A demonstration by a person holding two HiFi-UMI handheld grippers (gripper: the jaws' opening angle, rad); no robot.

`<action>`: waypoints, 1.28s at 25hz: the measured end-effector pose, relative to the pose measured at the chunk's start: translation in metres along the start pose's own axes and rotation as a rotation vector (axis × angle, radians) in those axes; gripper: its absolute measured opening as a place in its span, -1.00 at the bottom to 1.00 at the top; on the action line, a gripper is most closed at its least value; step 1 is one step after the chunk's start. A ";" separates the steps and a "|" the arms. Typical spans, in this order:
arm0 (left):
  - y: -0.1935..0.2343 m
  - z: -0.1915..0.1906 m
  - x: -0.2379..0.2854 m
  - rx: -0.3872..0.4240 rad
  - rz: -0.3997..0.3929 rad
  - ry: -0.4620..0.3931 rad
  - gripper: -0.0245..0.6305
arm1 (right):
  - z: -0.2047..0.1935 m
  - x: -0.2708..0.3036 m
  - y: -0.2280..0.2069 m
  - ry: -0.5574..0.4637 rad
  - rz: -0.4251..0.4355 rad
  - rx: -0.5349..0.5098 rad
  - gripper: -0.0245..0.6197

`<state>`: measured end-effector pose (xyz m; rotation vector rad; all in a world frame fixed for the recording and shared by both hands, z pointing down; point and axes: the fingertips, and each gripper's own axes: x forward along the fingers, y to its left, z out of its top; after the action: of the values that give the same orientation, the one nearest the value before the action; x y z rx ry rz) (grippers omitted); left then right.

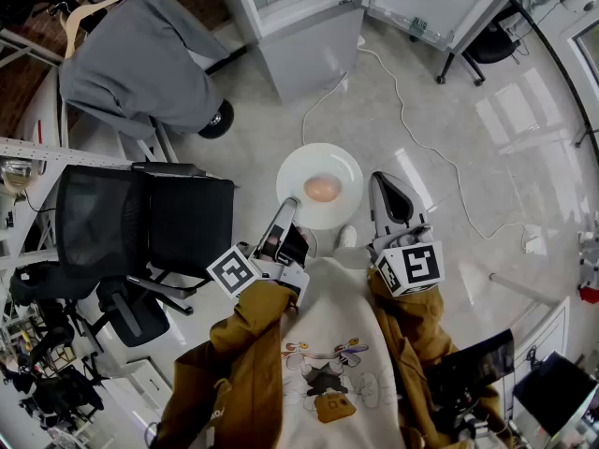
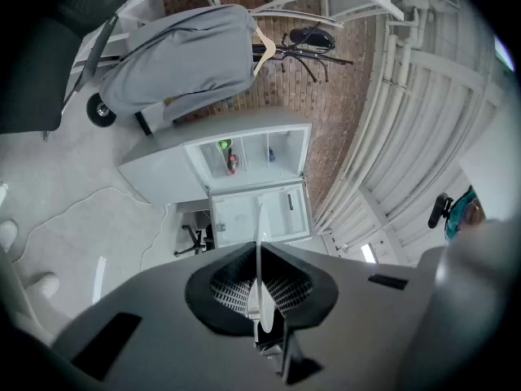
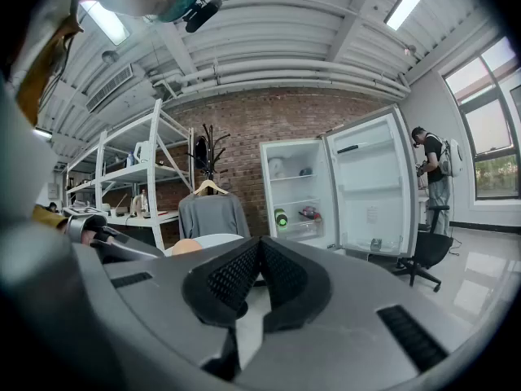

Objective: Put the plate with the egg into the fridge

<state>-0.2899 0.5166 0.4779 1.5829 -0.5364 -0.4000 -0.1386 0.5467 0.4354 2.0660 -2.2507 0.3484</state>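
A white plate (image 1: 319, 164) with a tan egg (image 1: 322, 189) on it is carried level above the floor. My left gripper (image 1: 287, 207) is shut on the plate's near-left rim. In the left gripper view the plate (image 2: 261, 296) shows edge-on, pinched between the jaws of my left gripper (image 2: 262, 287). My right gripper (image 1: 381, 180) hovers just right of the plate, shut and empty. From my right gripper (image 3: 259, 255) I see the egg (image 3: 186, 247) and the plate (image 3: 216, 239) to its left. The white fridge (image 1: 298, 12) stands ahead with its door (image 1: 440, 3) swung open.
A black office chair (image 1: 140, 218) stands close on the left. A grey garment (image 1: 136, 50) hangs on a rack at the back left. A white cable (image 1: 412, 120) runs across the floor towards the fridge. A person (image 3: 433, 173) stands beyond the fridge door (image 3: 370, 186).
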 end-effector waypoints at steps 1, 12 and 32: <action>0.001 -0.001 0.001 -0.001 -0.002 0.000 -0.87 | -0.001 -0.001 -0.001 -0.001 -0.002 0.000 -0.90; 0.000 -0.018 0.006 -0.011 -0.005 -0.001 -0.87 | -0.002 -0.017 -0.015 -0.023 -0.007 0.005 -0.90; -0.004 -0.015 0.032 0.014 0.053 -0.226 -0.87 | -0.023 -0.031 -0.097 -0.016 0.087 0.079 -0.90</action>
<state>-0.2547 0.5117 0.4768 1.5432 -0.7534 -0.5396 -0.0419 0.5748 0.4629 2.0180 -2.3789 0.4340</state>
